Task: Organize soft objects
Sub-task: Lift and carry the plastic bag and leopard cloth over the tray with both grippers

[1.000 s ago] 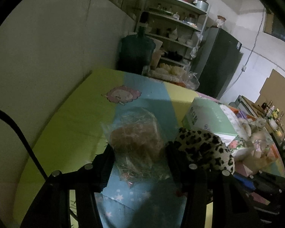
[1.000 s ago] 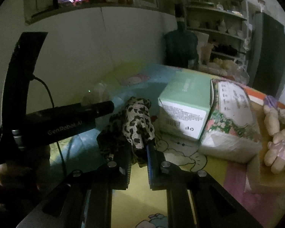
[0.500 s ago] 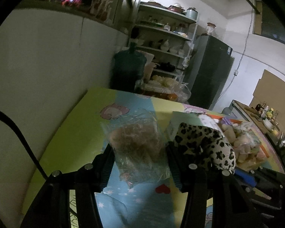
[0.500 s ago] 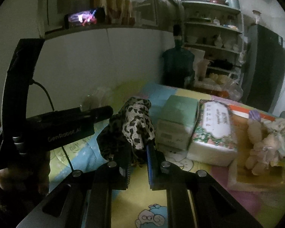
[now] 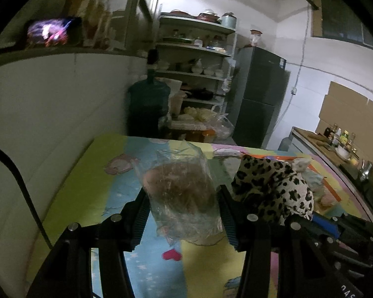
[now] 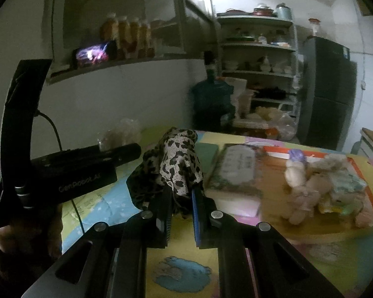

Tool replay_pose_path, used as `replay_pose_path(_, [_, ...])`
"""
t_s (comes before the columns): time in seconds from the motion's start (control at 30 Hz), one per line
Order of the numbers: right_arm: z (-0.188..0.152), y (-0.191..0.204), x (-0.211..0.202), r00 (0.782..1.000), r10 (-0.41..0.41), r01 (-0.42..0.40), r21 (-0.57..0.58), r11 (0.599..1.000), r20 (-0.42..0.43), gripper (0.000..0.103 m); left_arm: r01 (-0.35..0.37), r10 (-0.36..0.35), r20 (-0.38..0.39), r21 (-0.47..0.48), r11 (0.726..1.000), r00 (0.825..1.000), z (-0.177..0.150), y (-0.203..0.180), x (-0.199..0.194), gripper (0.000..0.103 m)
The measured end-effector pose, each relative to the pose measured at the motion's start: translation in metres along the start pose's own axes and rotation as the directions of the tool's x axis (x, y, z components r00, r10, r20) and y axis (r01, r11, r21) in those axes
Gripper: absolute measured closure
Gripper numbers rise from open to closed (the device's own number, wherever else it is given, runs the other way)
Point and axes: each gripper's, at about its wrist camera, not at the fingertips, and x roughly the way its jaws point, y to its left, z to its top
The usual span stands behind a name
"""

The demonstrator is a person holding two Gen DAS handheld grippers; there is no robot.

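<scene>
The left gripper (image 5: 182, 207) is clamping a plastic bag (image 5: 180, 193) above the mat (image 5: 87, 188); the right gripper (image 6: 181, 207) is pinching a leopard cloth (image 6: 172, 166). The slippery bag could be sliding out if the squeeze is weak.

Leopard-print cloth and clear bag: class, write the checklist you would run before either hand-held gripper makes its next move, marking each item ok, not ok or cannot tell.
1. Right hand-held gripper shut on the leopard-print cloth: ok.
2. Left hand-held gripper gripping the clear bag on both sides: ok.
3. Bag lifted off the play mat: ok.
4. Cloth hanging free of the tissue pack: cannot tell.
5. Room in the tray beside the plush toys: cannot tell.
</scene>
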Motion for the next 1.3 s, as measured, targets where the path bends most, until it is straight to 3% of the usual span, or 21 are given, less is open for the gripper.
replay_pose_path(0.57, [-0.008,-0.079,-0.051,0.989,-0.126,0.117,0.124,0.985,0.072,0.089,0.093,-0.093,-0.006,0.096,0.991,0.996,0.012,-0.084,0.023,0.050])
replay_pose_path(0.97, [-0.016,-0.146,-0.077,0.958,-0.270,0.244,0.222,0.944,0.095,0.089,0.168,-0.165,-0.035,0.117,0.979,0.986,0.013,-0.136,0.059,0.050])
replay_pose_path(1.3, [-0.020,-0.189,-0.076,0.940,-0.331,0.300,0.265,0.916,0.082,0.089,0.224,-0.216,-0.077,0.118,0.968,0.973,0.016,-0.172,0.096,0.050])
